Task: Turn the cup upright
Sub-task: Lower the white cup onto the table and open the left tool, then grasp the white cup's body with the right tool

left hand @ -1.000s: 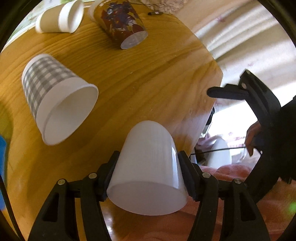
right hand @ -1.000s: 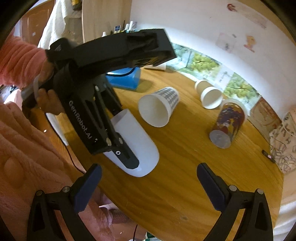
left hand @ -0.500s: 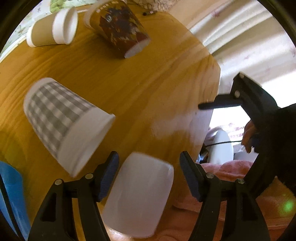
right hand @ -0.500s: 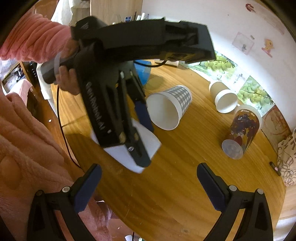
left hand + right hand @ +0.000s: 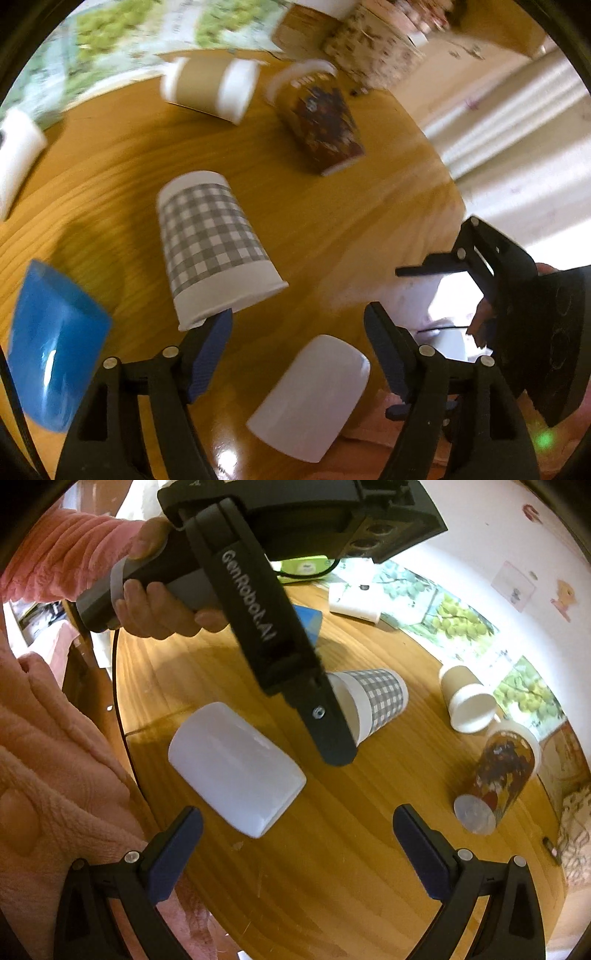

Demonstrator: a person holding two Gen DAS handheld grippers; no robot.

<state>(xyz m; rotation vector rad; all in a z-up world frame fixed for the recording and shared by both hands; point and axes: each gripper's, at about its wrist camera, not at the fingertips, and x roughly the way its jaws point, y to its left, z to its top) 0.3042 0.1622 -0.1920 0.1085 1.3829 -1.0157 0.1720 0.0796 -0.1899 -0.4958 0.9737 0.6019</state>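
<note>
Partly hidden behind the open, empty left tool (image 5: 325,734): checked cup (image 5: 380,698); right tool (image 5: 297,840) likewise open.

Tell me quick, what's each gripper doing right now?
Left gripper: open, holding nothing; white cup lies loose below it.
Right gripper: open, empty.

Round wooden table (image 5: 332,867) — warm honey grain, glossy, light glare near its near edge. White wall (image 5: 461,535) behind far edge, small cartoon stickers (image 5: 561,598) stuck on it. Strip of green leafy pictures (image 5: 454,616) along wall base at table's far edge. Pale curtain folds (image 5: 517,103) beyond table's right edge — bright daylight there. Patterned fabric bag (image 5: 373,48) at far right edge.
</note>
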